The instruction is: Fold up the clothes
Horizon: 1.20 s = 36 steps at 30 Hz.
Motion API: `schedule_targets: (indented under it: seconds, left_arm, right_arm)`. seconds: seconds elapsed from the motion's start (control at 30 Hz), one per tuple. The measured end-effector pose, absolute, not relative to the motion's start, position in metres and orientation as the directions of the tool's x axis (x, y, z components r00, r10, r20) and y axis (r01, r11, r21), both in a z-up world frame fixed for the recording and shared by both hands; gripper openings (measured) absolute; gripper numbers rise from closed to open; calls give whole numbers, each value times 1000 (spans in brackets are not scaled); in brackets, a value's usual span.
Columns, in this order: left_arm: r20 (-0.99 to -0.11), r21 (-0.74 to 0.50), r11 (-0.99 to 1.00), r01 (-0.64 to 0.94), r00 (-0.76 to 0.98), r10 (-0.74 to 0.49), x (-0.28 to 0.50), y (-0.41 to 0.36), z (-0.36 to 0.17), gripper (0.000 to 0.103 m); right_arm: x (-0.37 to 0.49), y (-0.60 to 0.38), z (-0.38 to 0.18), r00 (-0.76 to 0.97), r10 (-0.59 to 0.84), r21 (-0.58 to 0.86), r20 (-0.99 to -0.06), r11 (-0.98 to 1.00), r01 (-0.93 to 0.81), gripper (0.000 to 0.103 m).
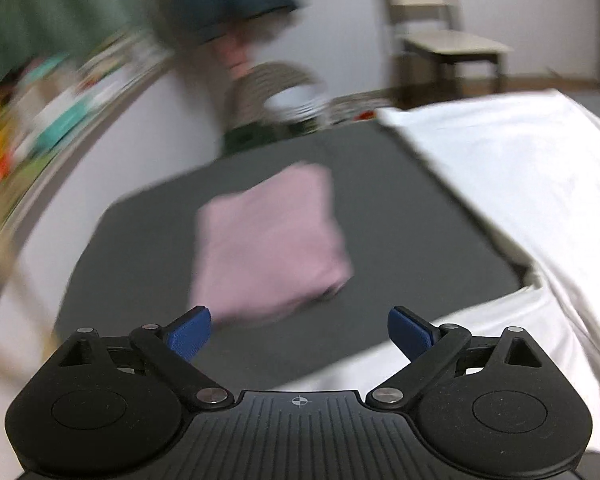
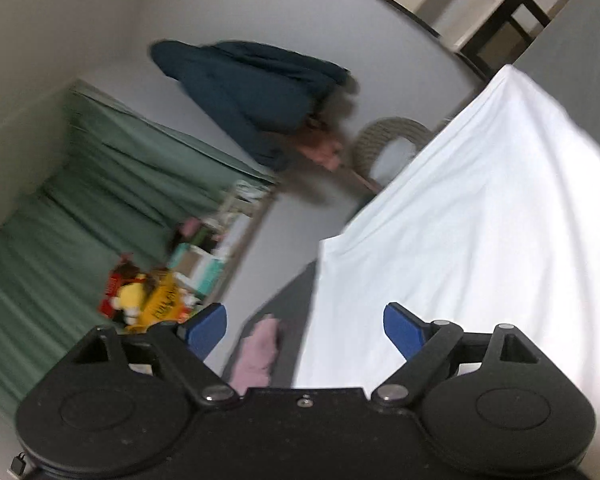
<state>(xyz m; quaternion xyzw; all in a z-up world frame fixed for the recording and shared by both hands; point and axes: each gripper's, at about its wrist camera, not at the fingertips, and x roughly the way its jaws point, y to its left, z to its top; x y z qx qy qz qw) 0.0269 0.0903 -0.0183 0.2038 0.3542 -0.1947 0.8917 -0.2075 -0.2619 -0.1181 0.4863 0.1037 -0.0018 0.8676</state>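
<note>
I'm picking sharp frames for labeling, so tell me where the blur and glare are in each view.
Left wrist view: motion blur smears the pink folded garment and the shelf; the left gripper stays sharp. Right wrist view: tilted, the green curtain is blurred, the white sheet is nearly washed out; the right gripper is crisp.

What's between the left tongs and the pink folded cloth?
Almost nothing. In the left wrist view, the open left tongs hang just short of the pink folded cloth, with only bare dark grey mat between them.
</note>
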Motion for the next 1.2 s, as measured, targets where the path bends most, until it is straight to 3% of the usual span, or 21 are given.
schedule_targets:
  seconds: [0.13, 0.23, 0.5, 0.73, 0.83, 0.93, 1.17, 1.2]
  left_arm:
    - [-706, 127, 947, 295, 697, -122, 6, 167, 21, 96]
    - [-669, 127, 968, 214, 739, -75, -20, 197, 59, 96]
    - [-503, 372, 902, 218, 864, -1, -117, 214, 198, 96]
    - [-333, 546, 807, 225, 942, -37, -195, 160, 333, 96]
    - [-215, 700, 693, 170, 976, -22, -228, 124, 358, 103]
    - [-147, 813, 570, 122, 989, -1, -255, 95, 370, 103]
    - [-107, 878, 470, 91, 994, 8, -287, 63, 387, 103]
    - [-107, 882, 462, 93, 994, 4, -290, 58, 386, 103]
  right_arm:
    - [-206, -244, -119, 962, 136, 821, -238, 558, 125, 94]
    - [-211, -249, -117, 951, 164, 813, -263, 568, 127, 96]
    - [-245, -268, -116, 966, 128, 894, -226, 420, 154, 101]
    - [-258, -264, -96, 968, 94, 844, -231, 515, 151, 102]
    - [-260, -263, -92, 971, 67, 832, -231, 530, 161, 102]
    - [-264, -265, -94, 972, 63, 845, -225, 509, 163, 102]
    - [-260, -252, -93, 947, 11, 746, -322, 619, 246, 102]
    - [-266, -251, -91, 956, 8, 744, -293, 629, 223, 102]
